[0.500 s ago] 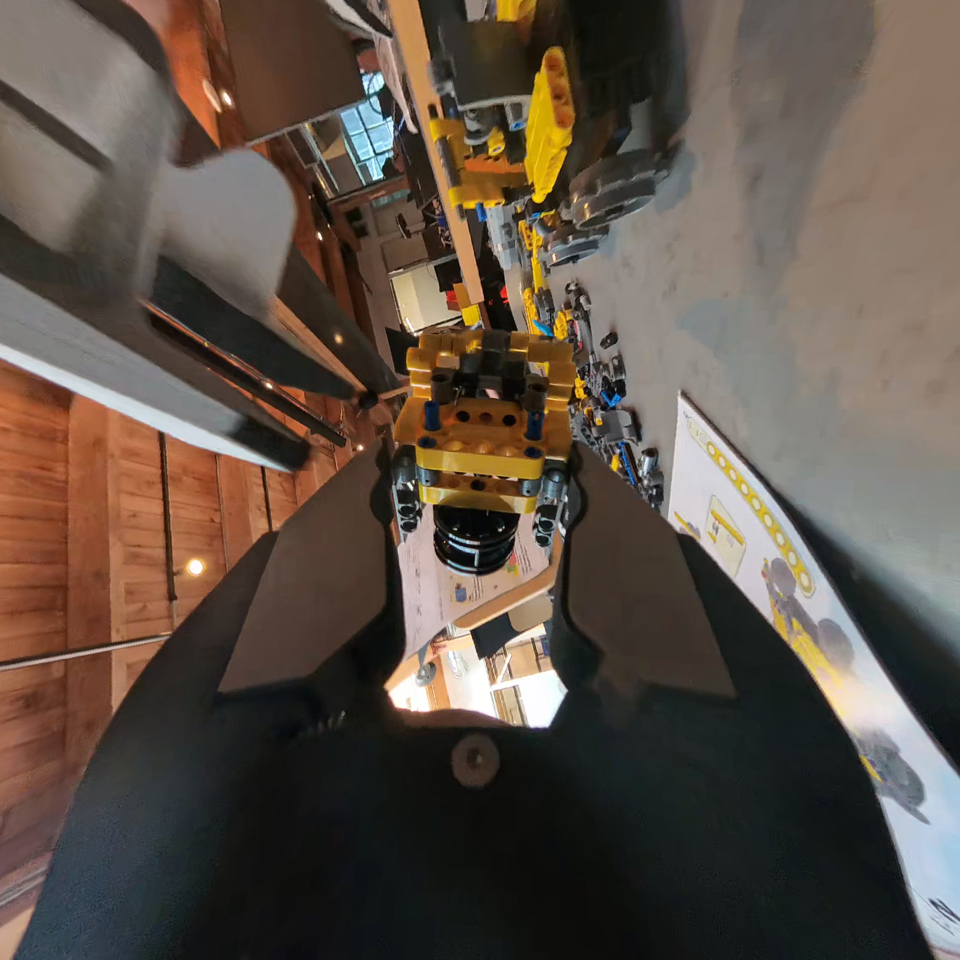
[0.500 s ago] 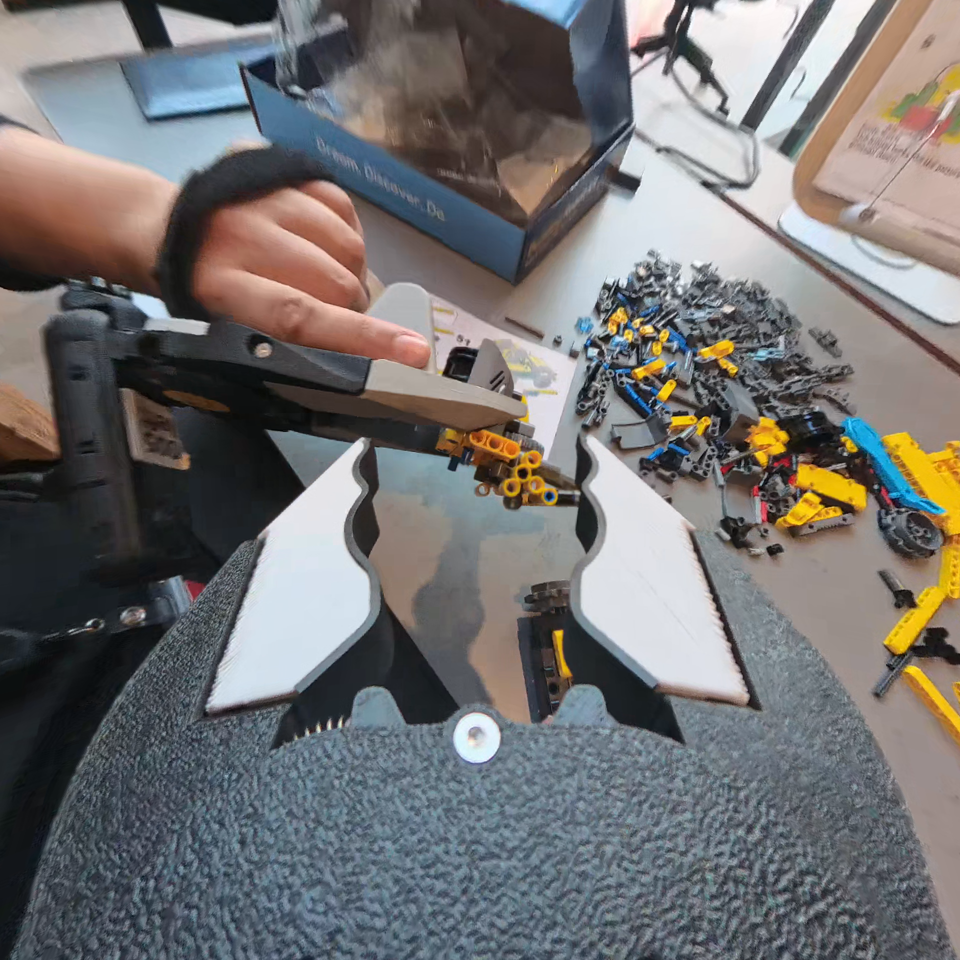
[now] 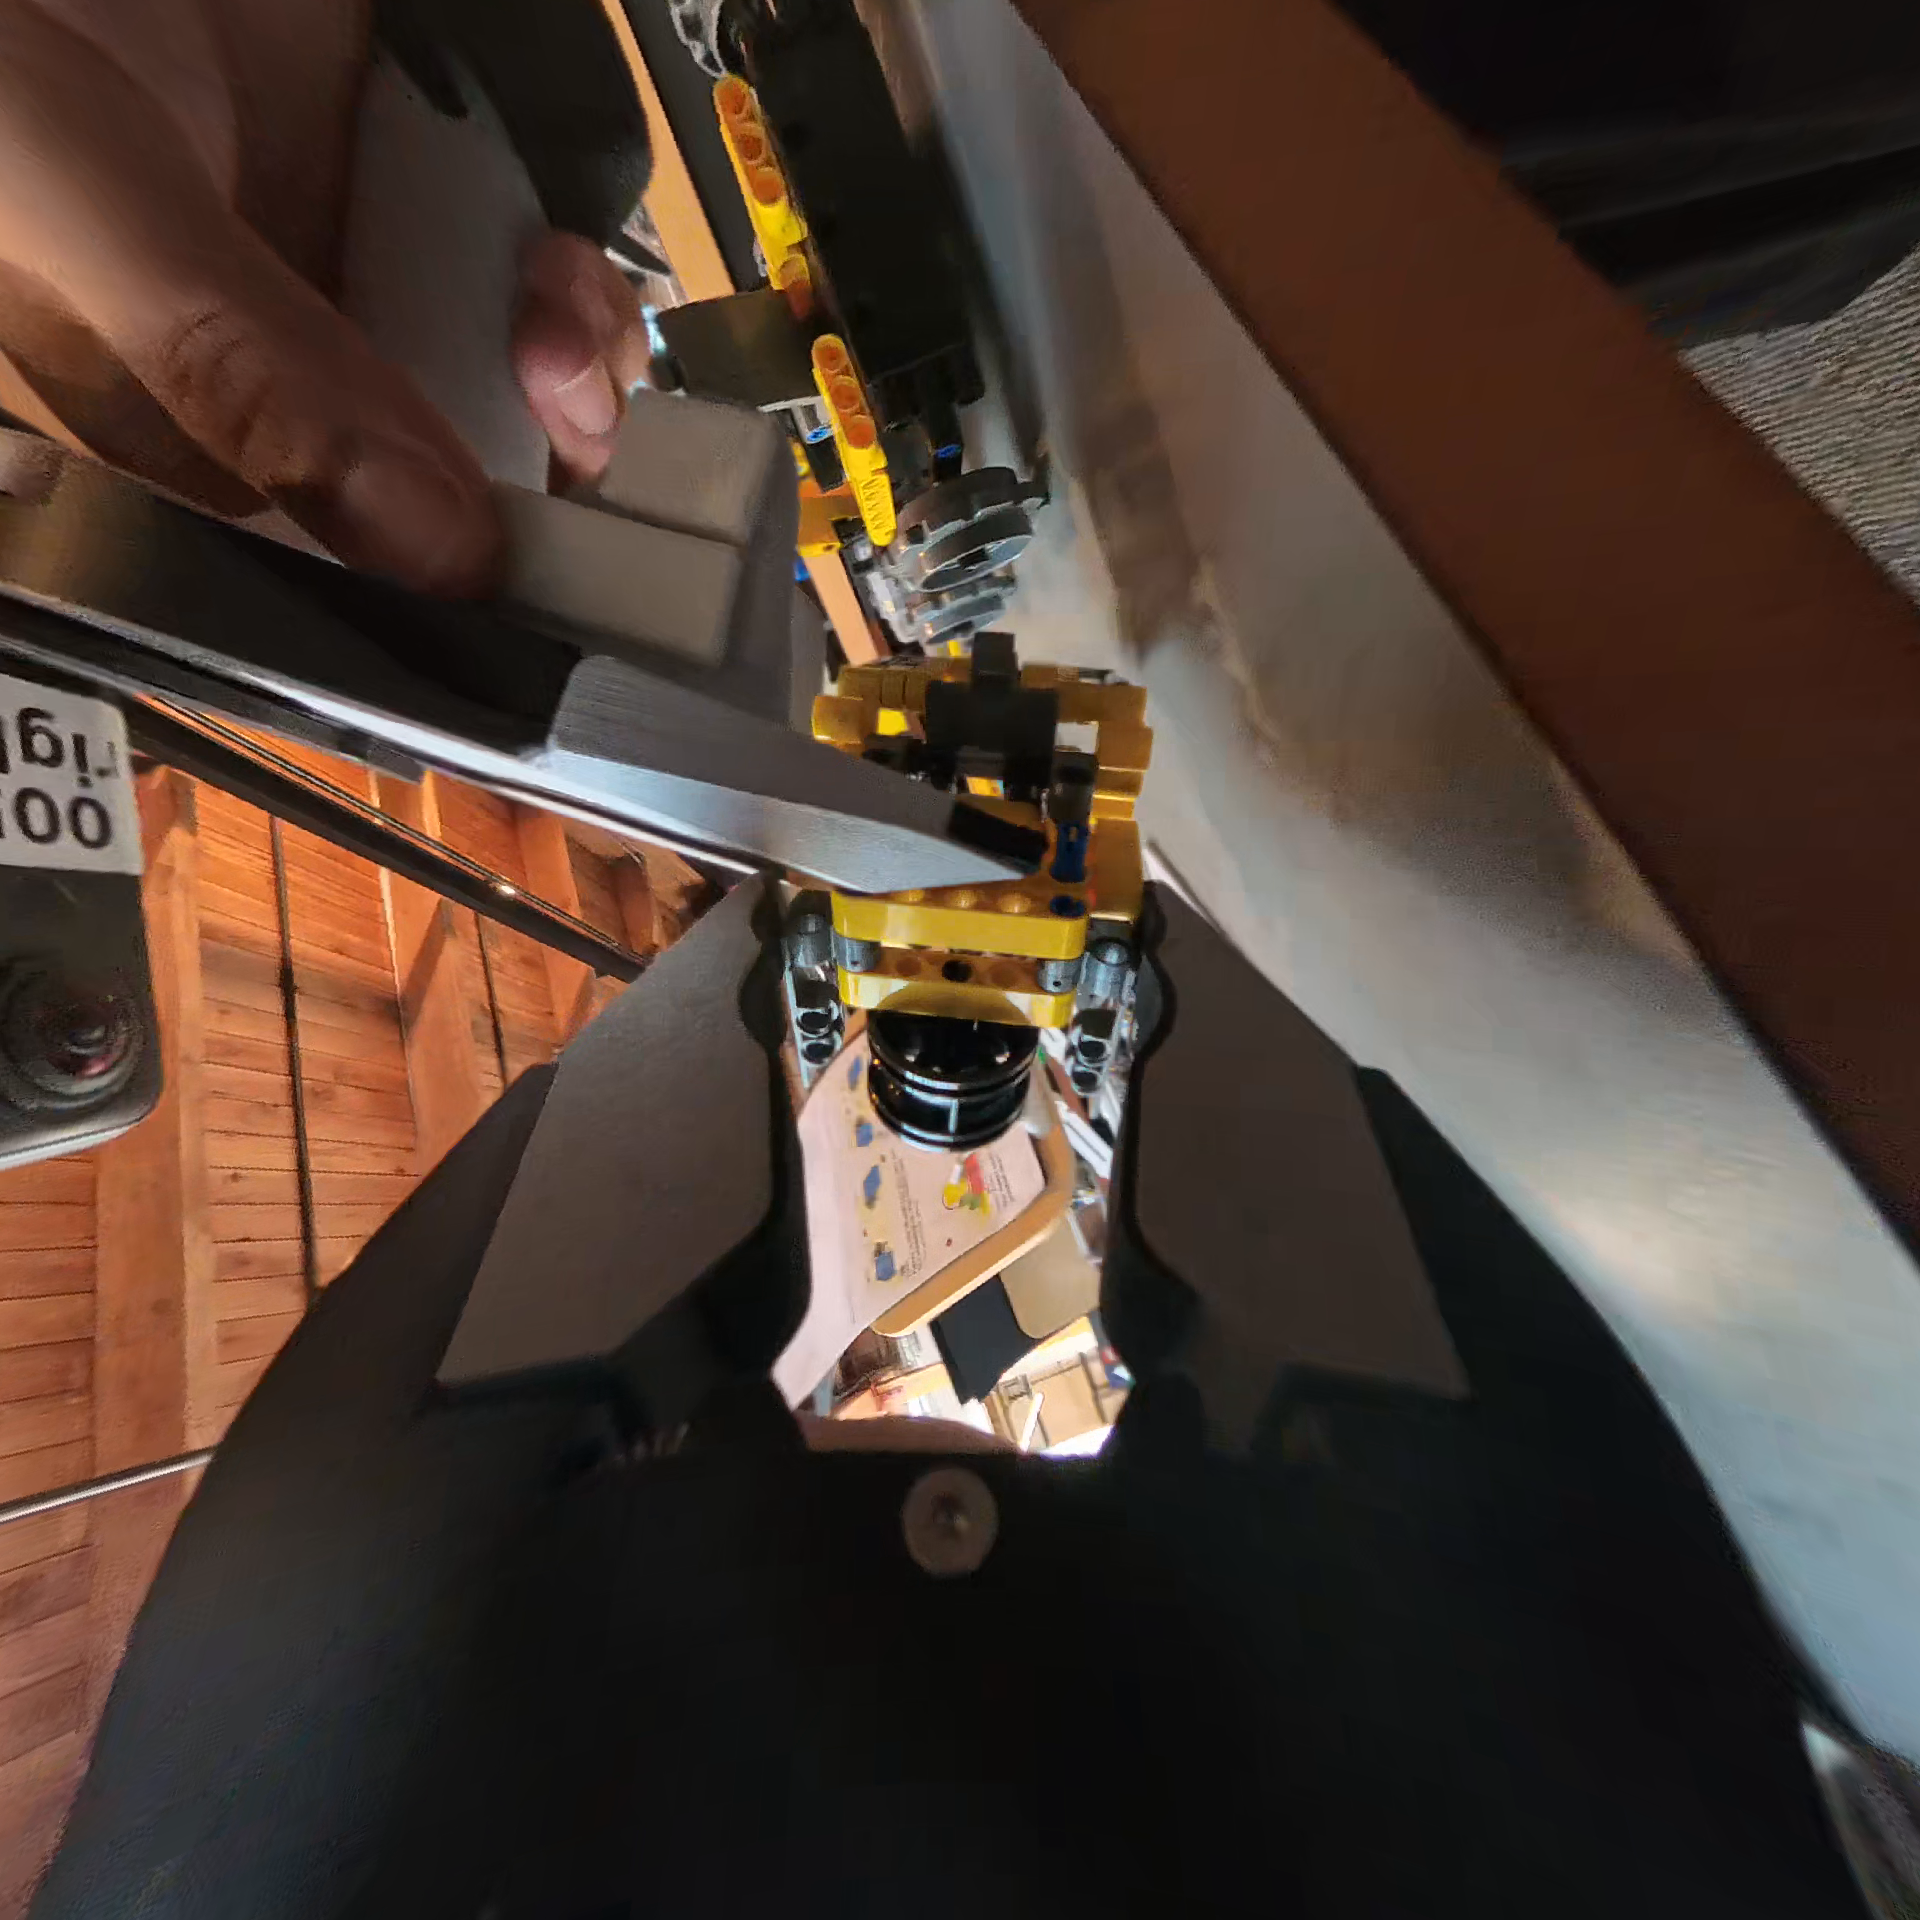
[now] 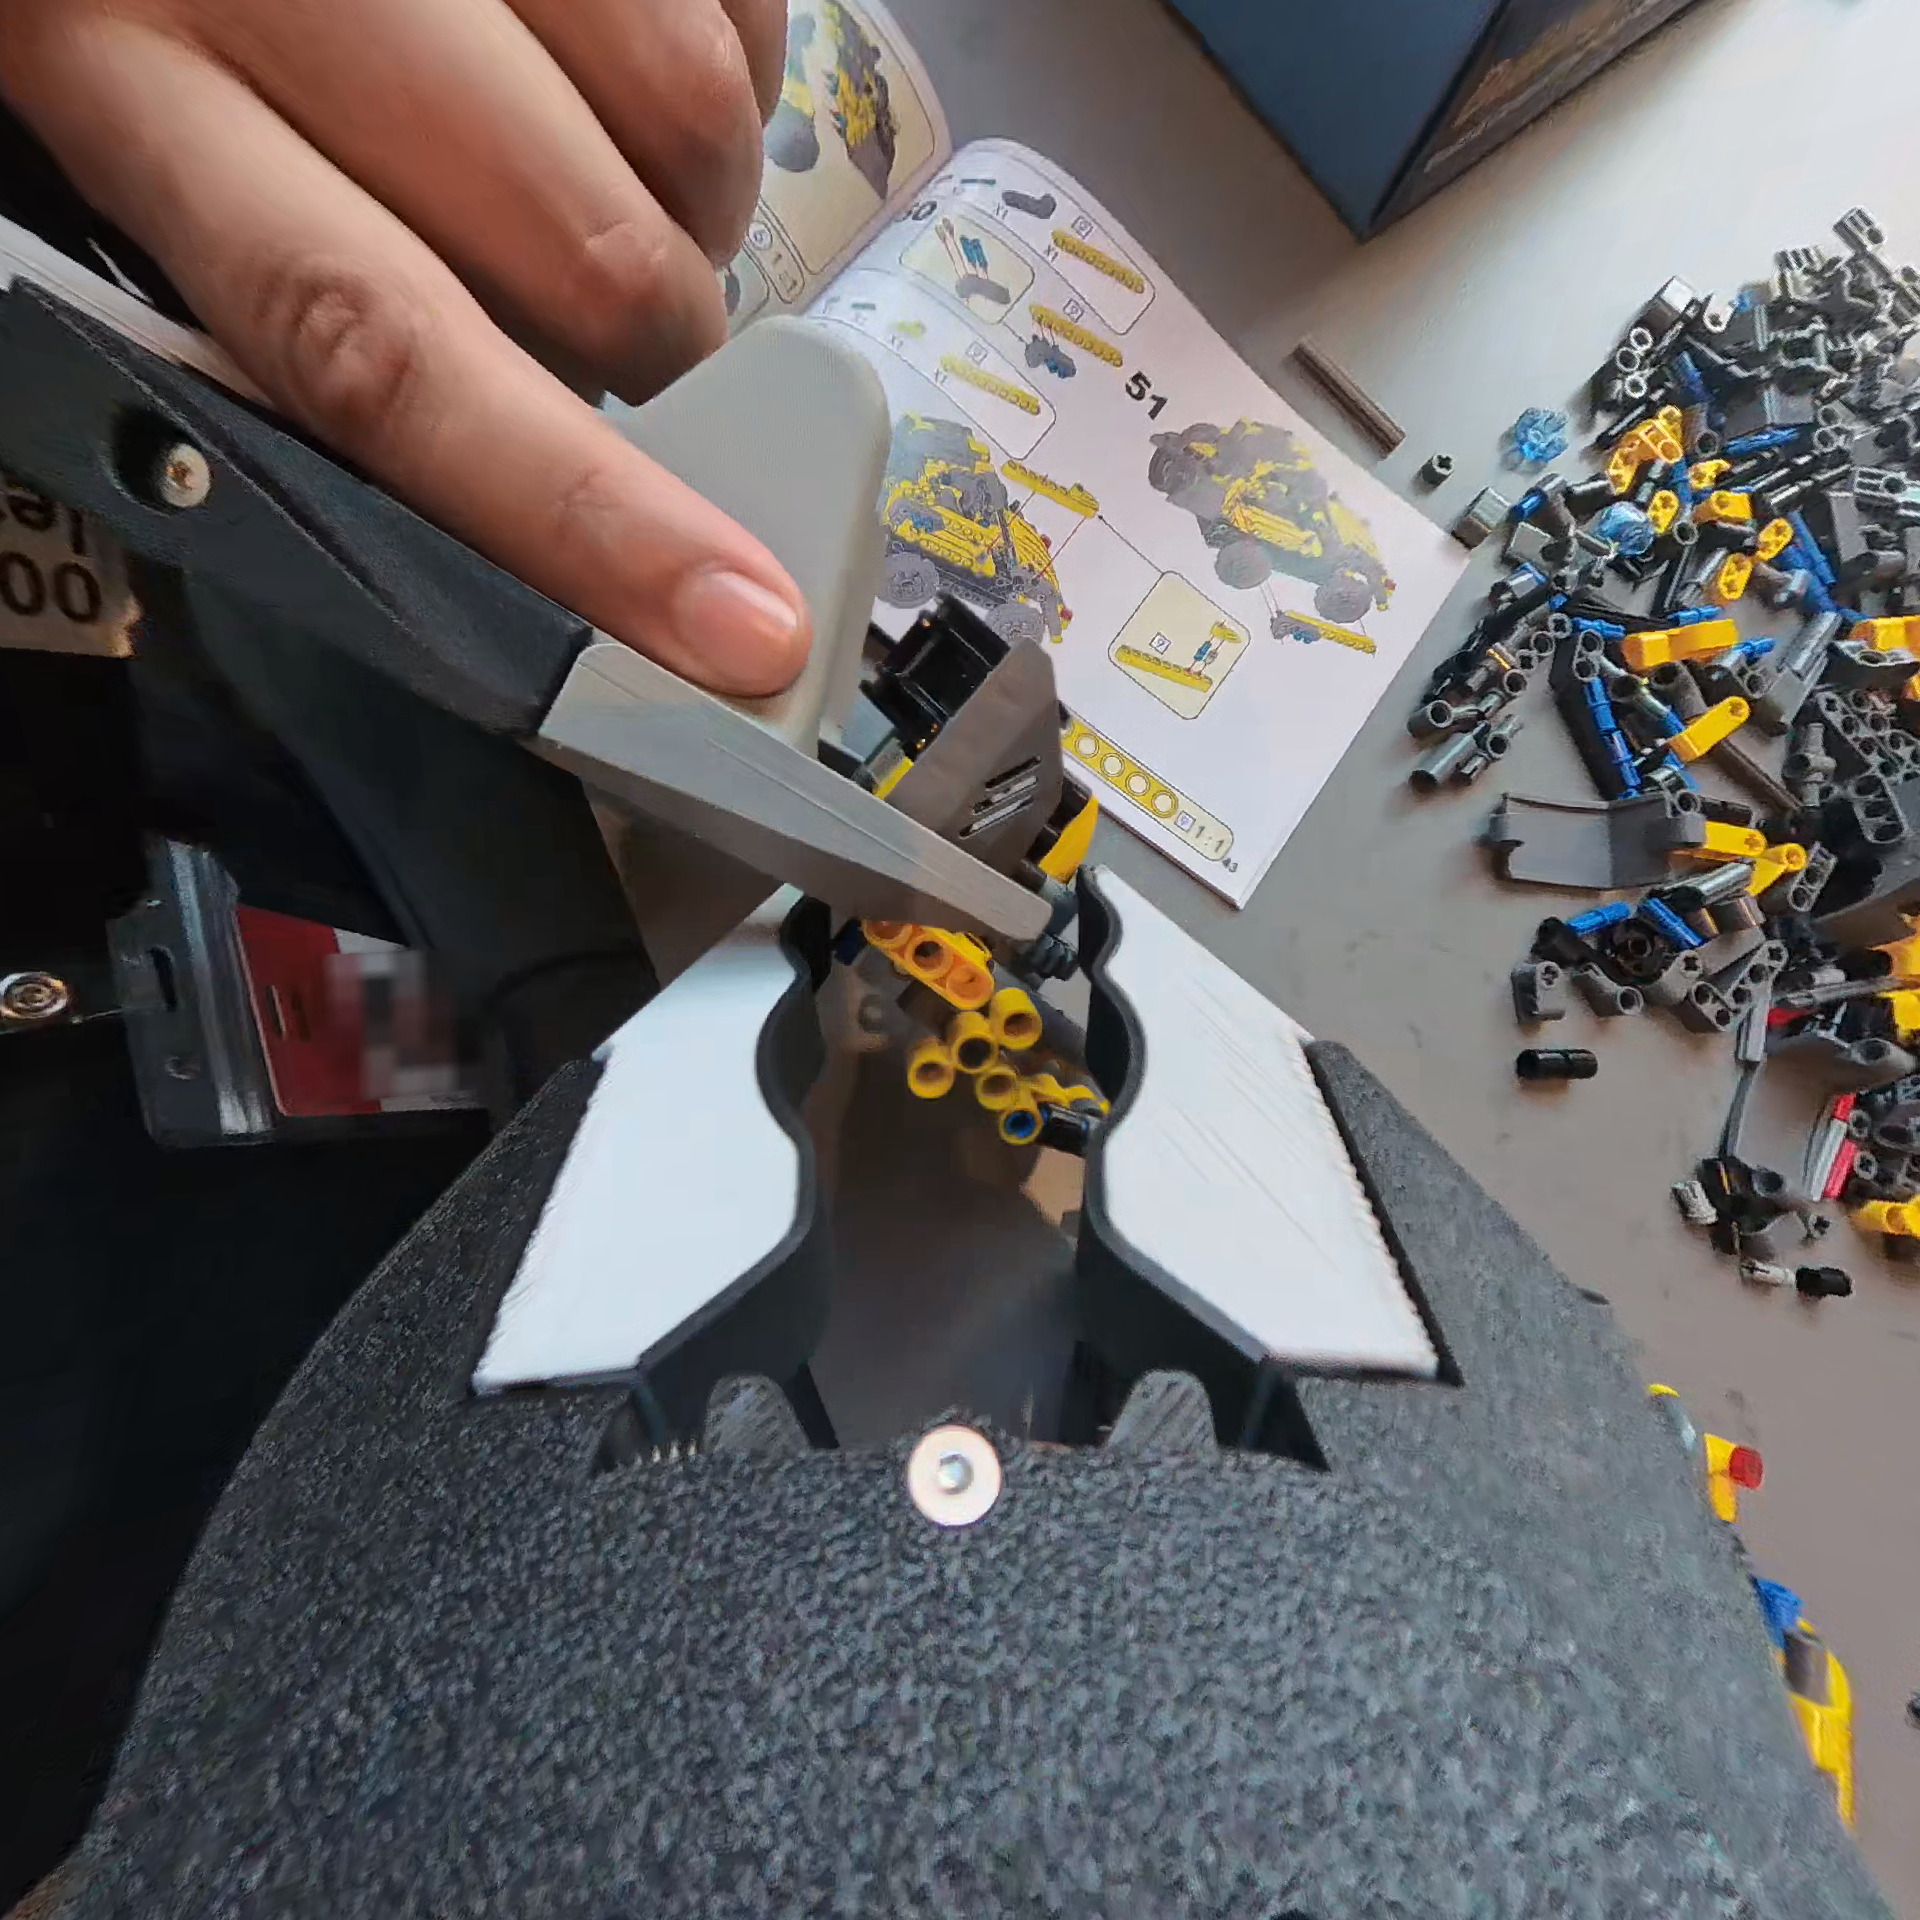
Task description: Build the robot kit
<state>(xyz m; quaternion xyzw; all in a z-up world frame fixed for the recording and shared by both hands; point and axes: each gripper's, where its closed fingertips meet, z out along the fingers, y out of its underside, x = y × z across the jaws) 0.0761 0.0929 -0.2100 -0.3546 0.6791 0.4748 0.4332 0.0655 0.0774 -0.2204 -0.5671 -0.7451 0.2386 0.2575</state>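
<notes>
Your grey tabletop [image 4: 1351,935] carries an open instruction booklet [image 4: 1195,540] lying flat. To its right sprawls a heap of loose building pieces [image 4: 1714,675] in grey, black, yellow and blue. A dark blue cardboard box [image 4: 1382,94] stands at the far edge, and a partly built yellow vehicle [image 3: 831,343] sits farther off.

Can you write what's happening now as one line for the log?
left gripper: shut on yellow brick model | right gripper: straddles model, grip unclear | table: booklet, loose parts
</notes>
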